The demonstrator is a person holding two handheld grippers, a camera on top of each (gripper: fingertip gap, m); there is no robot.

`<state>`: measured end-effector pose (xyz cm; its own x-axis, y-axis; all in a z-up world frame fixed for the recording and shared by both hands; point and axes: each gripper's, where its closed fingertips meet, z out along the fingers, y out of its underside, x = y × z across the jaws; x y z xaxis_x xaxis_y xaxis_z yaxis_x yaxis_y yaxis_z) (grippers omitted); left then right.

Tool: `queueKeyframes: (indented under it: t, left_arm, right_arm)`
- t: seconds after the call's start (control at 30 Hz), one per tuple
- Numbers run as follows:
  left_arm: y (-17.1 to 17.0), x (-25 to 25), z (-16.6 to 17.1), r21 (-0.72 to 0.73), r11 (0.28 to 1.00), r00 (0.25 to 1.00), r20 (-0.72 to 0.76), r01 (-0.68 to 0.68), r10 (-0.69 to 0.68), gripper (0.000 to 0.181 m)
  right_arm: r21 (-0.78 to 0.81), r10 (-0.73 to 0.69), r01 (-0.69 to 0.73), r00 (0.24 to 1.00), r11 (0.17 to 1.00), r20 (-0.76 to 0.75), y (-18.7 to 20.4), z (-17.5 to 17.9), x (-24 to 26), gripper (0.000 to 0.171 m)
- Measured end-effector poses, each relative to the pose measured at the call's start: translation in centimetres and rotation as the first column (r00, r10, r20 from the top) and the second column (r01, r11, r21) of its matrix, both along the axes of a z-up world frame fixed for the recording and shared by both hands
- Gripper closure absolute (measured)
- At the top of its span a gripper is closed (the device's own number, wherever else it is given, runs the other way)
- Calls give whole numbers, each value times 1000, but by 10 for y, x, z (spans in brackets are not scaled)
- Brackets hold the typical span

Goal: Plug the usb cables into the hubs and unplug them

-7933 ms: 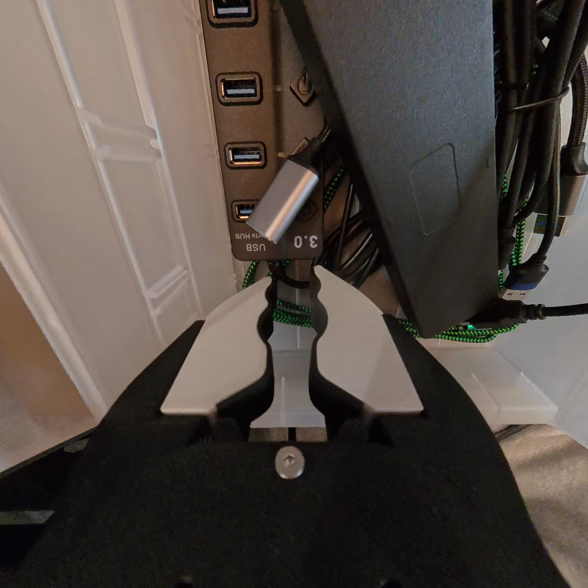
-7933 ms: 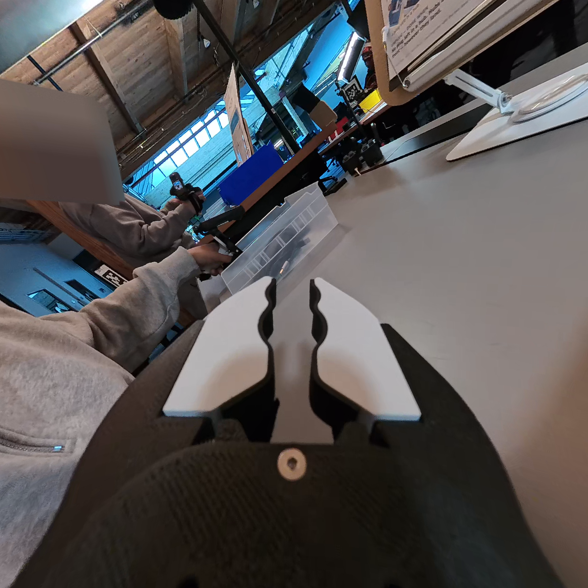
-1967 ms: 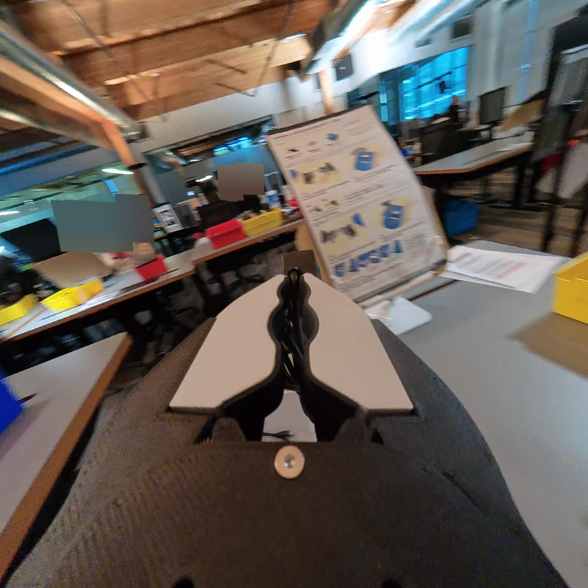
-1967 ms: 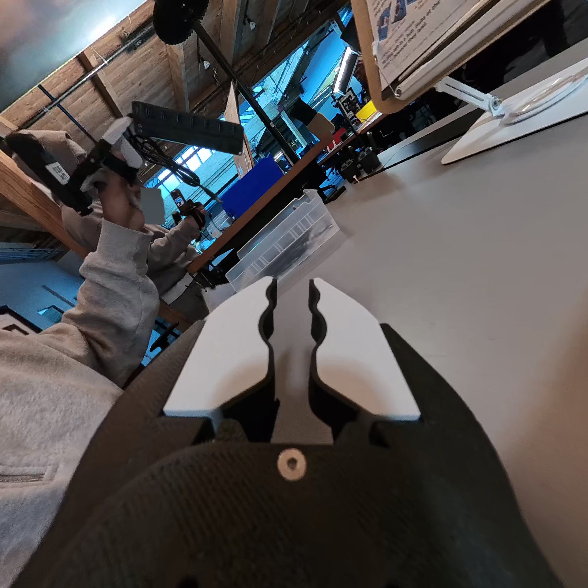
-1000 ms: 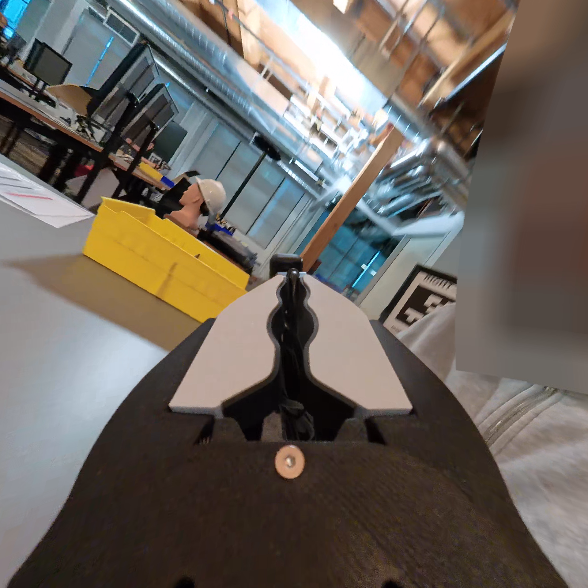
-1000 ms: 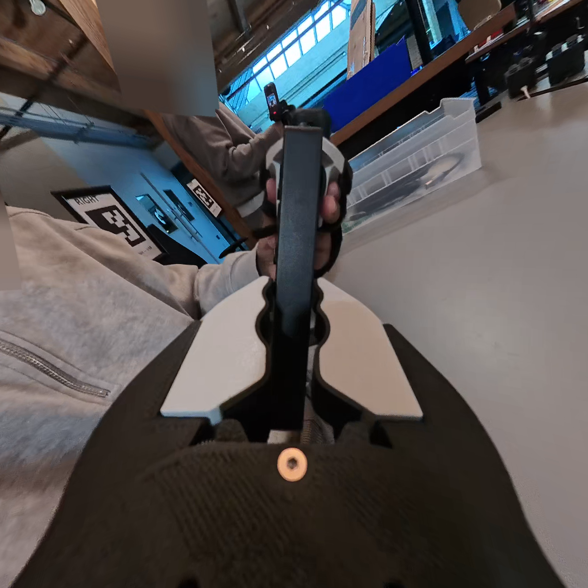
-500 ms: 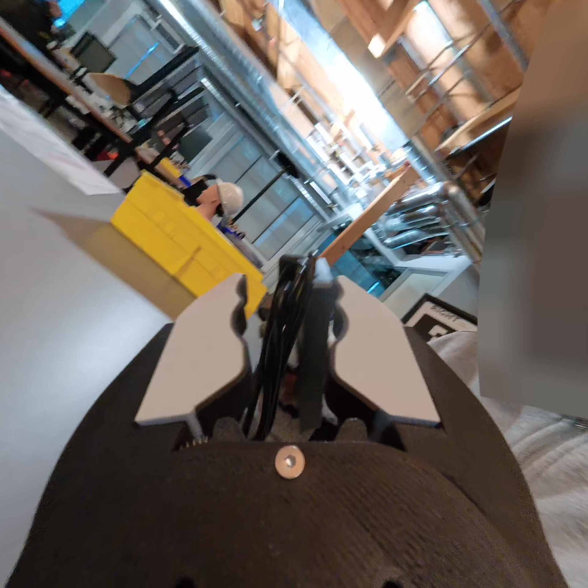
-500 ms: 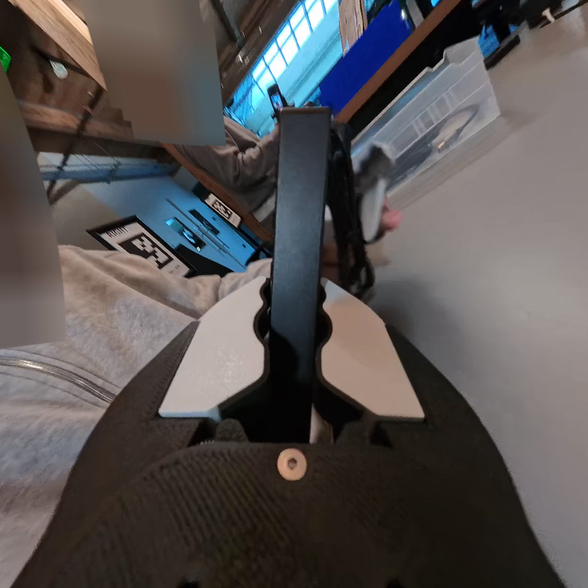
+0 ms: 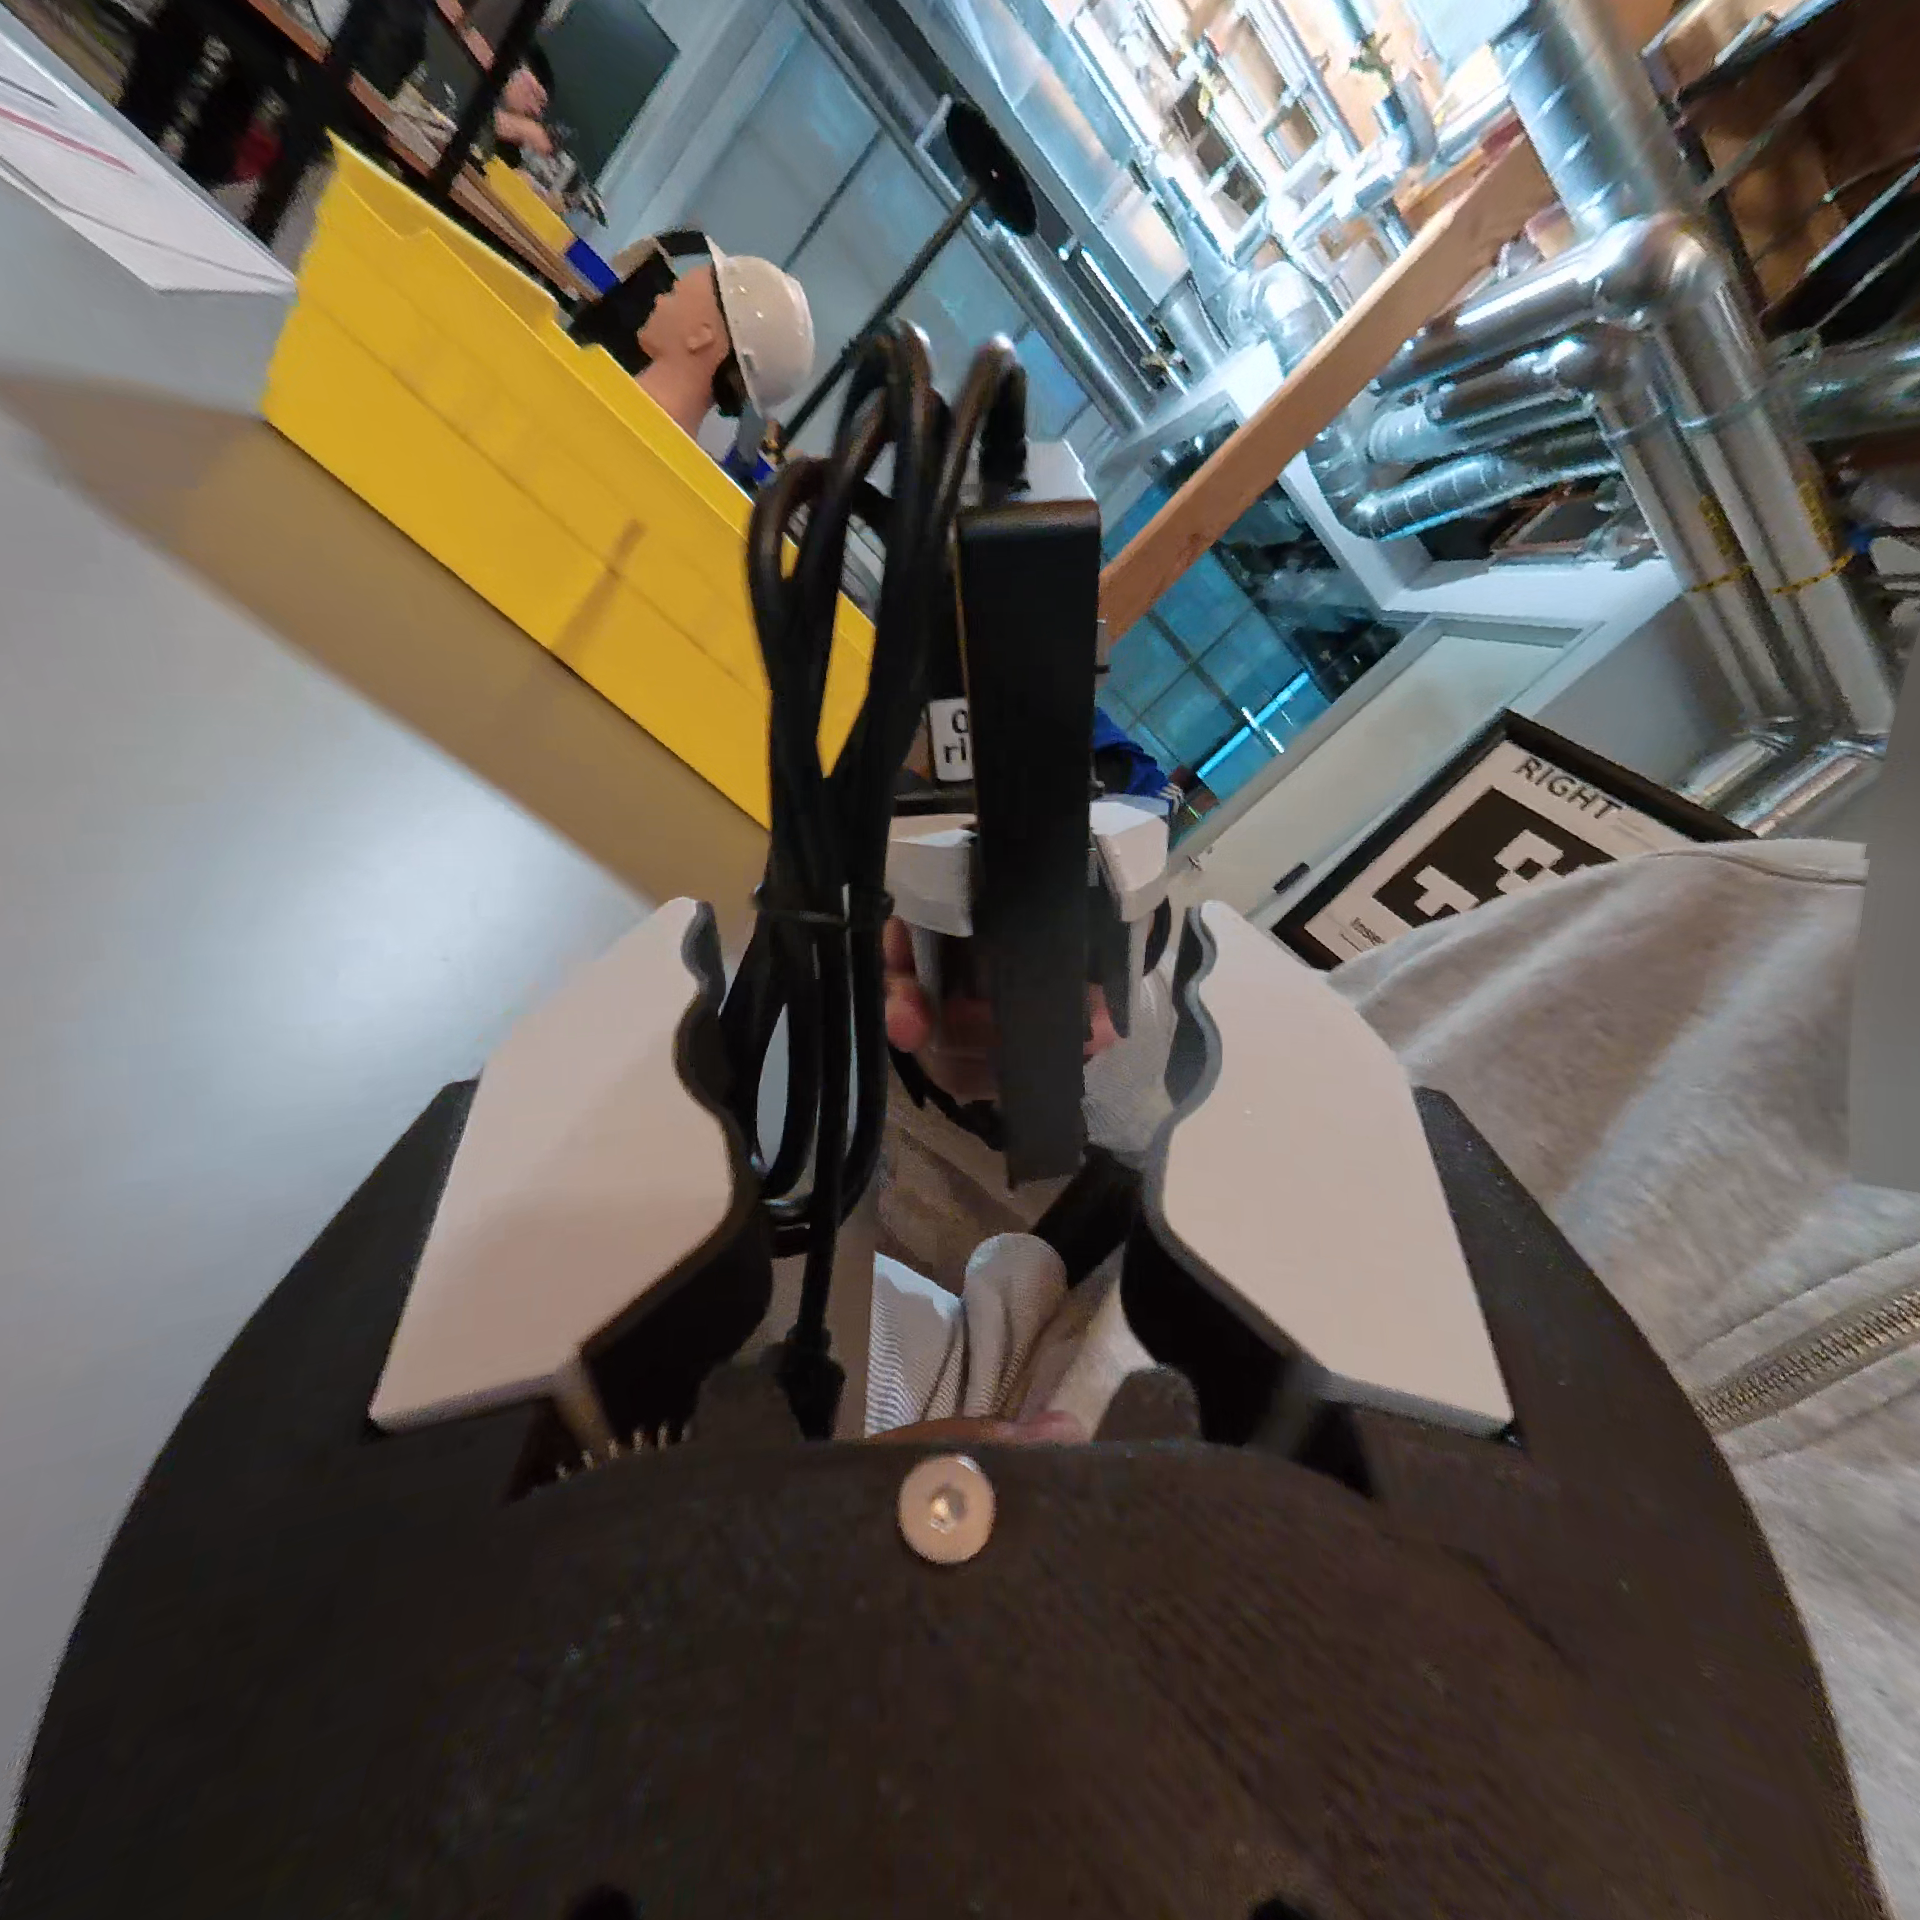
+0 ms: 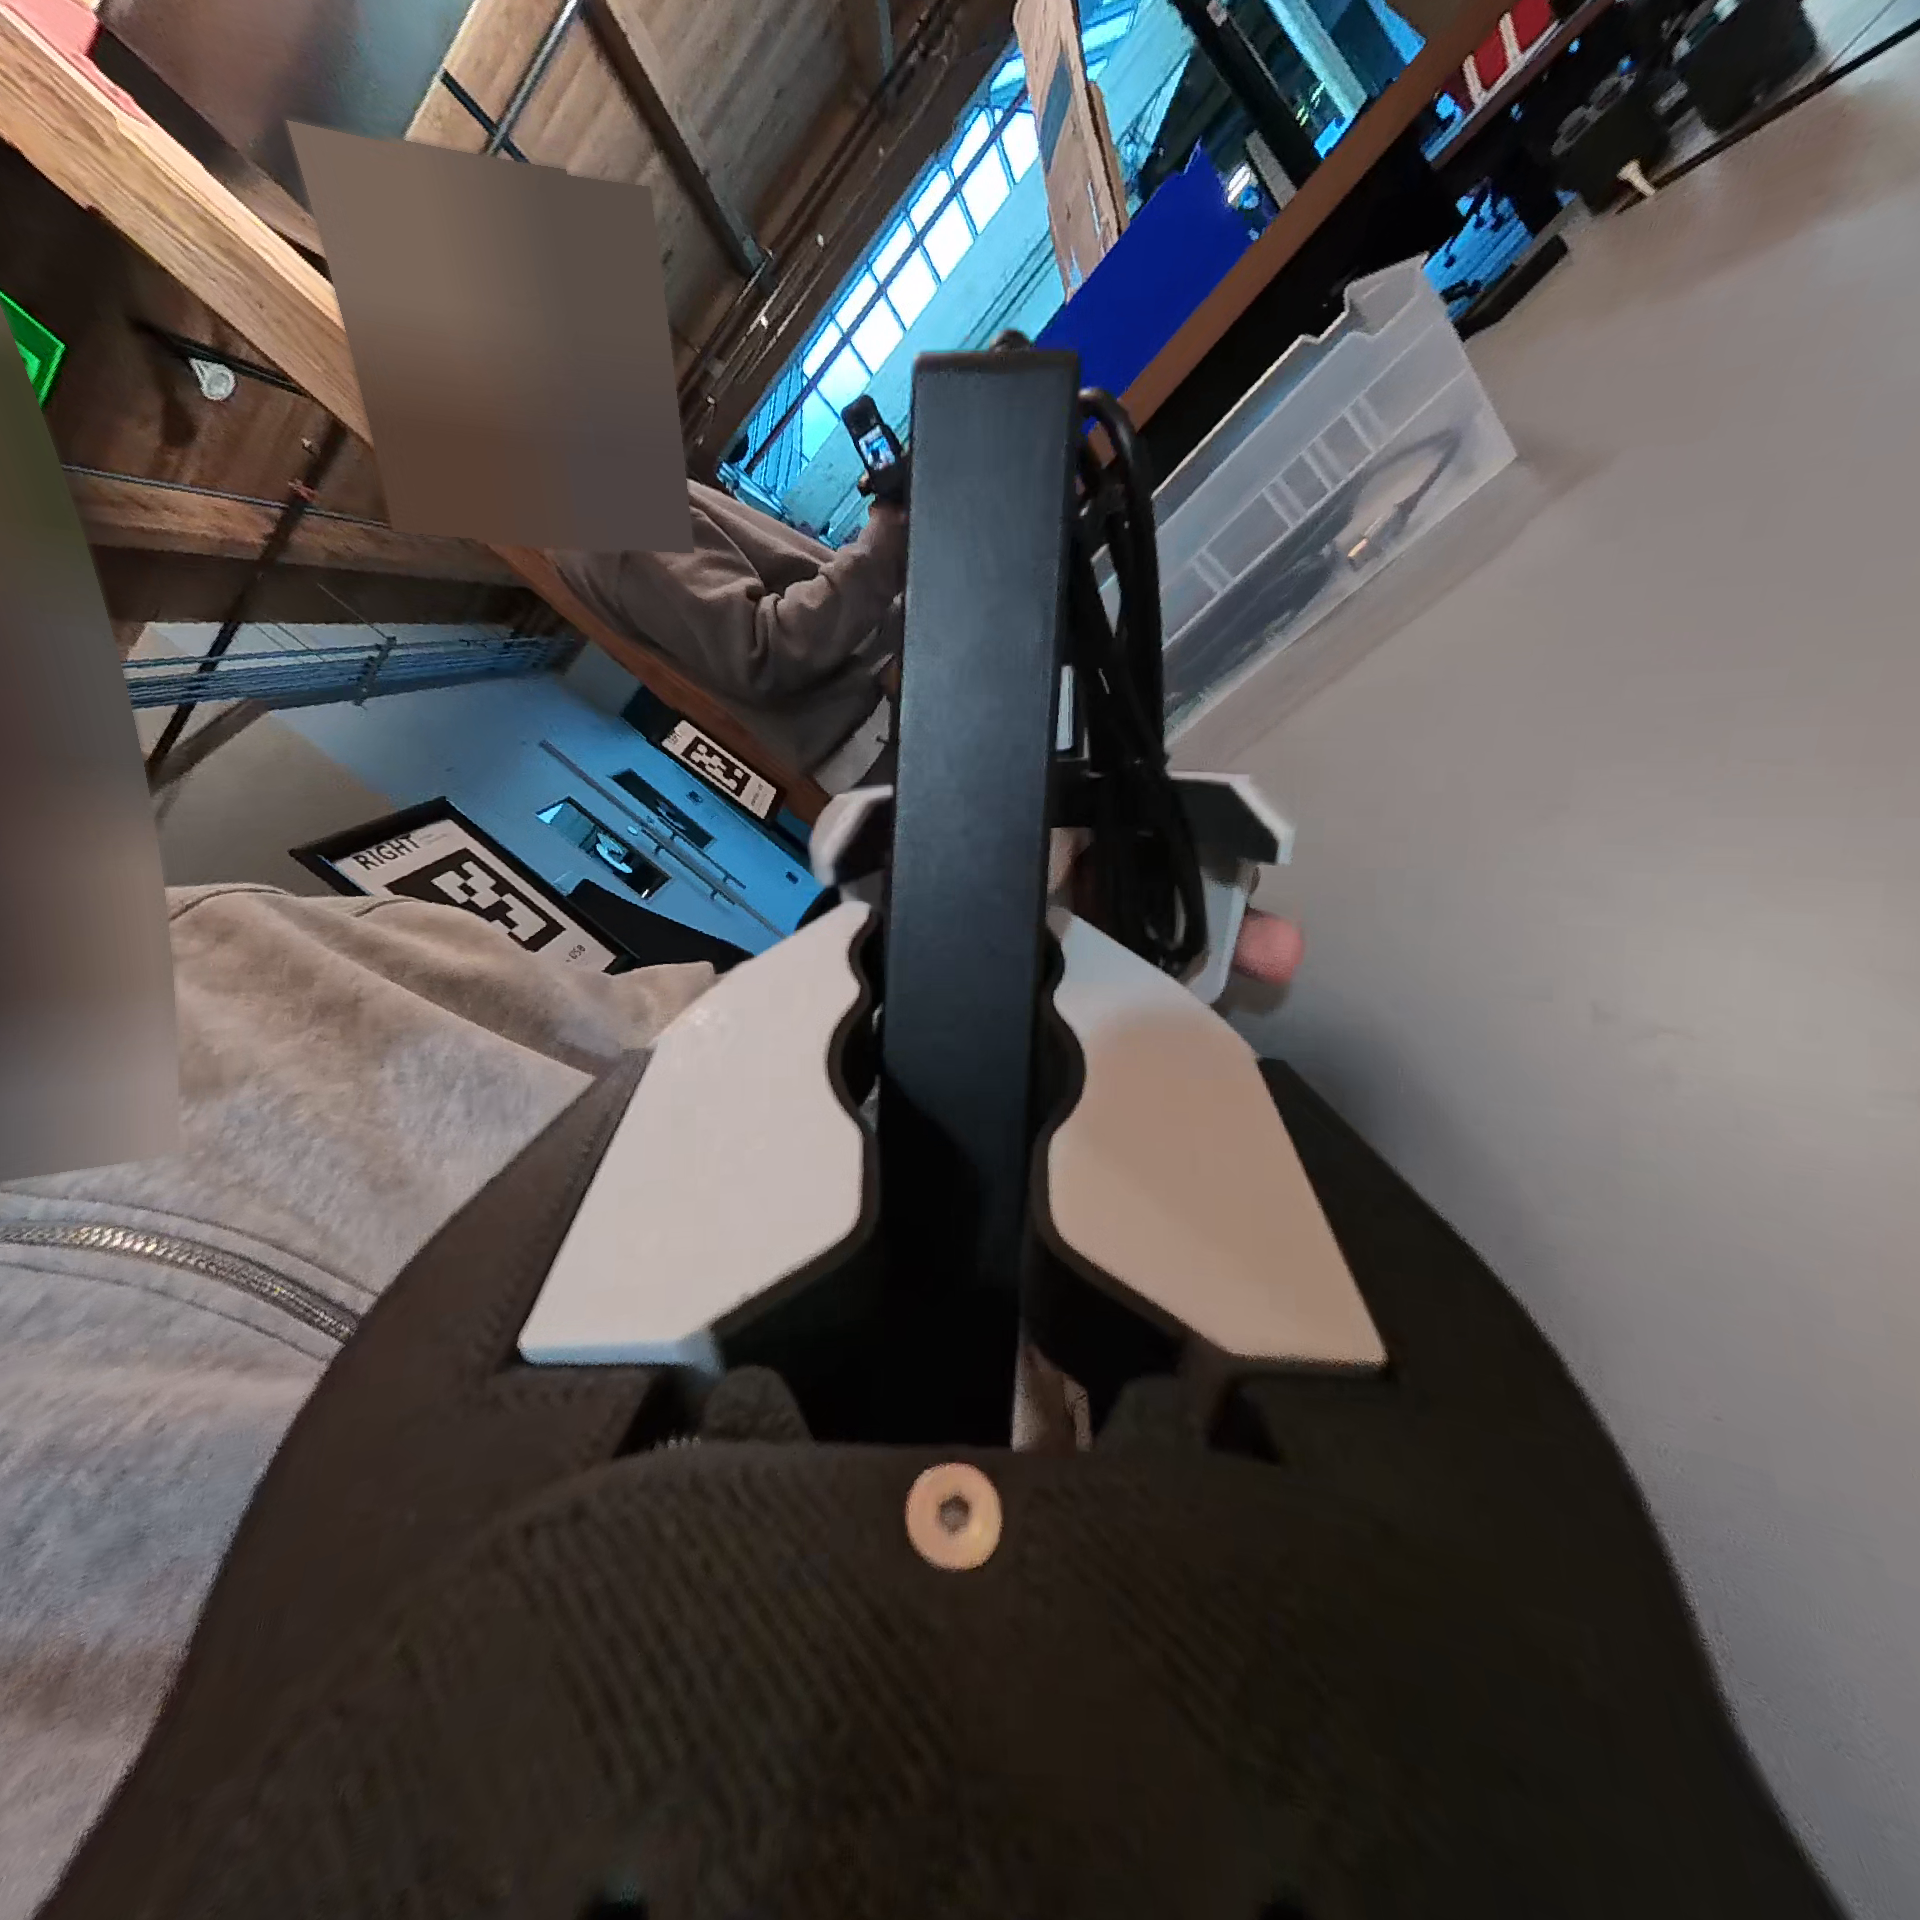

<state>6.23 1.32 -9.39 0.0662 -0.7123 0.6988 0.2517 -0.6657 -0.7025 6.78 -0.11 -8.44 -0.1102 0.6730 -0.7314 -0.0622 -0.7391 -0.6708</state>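
gripping black hub (image 10: 971, 790): right hand-held gripper (image 10: 961, 997)

Daylight pours through the tall windows (image 10: 894, 301), leaving them blown out pale blue. The yellow bin (image 9: 499, 457) casts a soft shadow on the grey table (image 9: 208, 831). Wide-angle distortion bends both views' edges, with slight blur at the borders.

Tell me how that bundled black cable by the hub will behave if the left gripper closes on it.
The bundled black cable looks floppy: its loops arch and droop. A thin tie cinches it, so it would probably move as one bunch. Its round, glossy strands may slip or squash between the open left gripper fingers.
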Motion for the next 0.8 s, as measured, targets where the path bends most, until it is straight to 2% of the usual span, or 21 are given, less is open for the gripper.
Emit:
queueKeyframes:
  t: [0.07,0.23,0.27,0.37,0.4,0.67,0.8]
  left_arm:
    - [-9,11,-1,-1,999,999,-4,37,-37,92]
    - [-22,24,6,-31,997,996,56,72,-70,97]
    - [-23,25,7,-37,997,995,69,74,-72,106]
    - [-21,18,10,-81,992,986,144,96,-84,149]
    - [-20,15,9,-104,989,983,164,103,-85,154]
    - [2,-8,11,-161,987,975,220,5,31,155]
    - [15,-26,12,-205,977,958,265,-59,114,155]
  right_arm:
    - [5,20,-20,1000,1000,19,-5,-3,-4,145]
    - [32,76,-81,989,996,127,-18,-19,-15,145]
    - [36,84,-91,985,995,149,-20,-23,-17,145]
    - [64,101,-115,977,991,189,-26,-28,-21,144]
    - [76,94,-111,975,991,199,-26,-29,-22,144]
    - [79,-30,20,990,997,136,-2,-20,-11,134]
    - [54,-23,16,991,998,133,0,-21,-10,133]
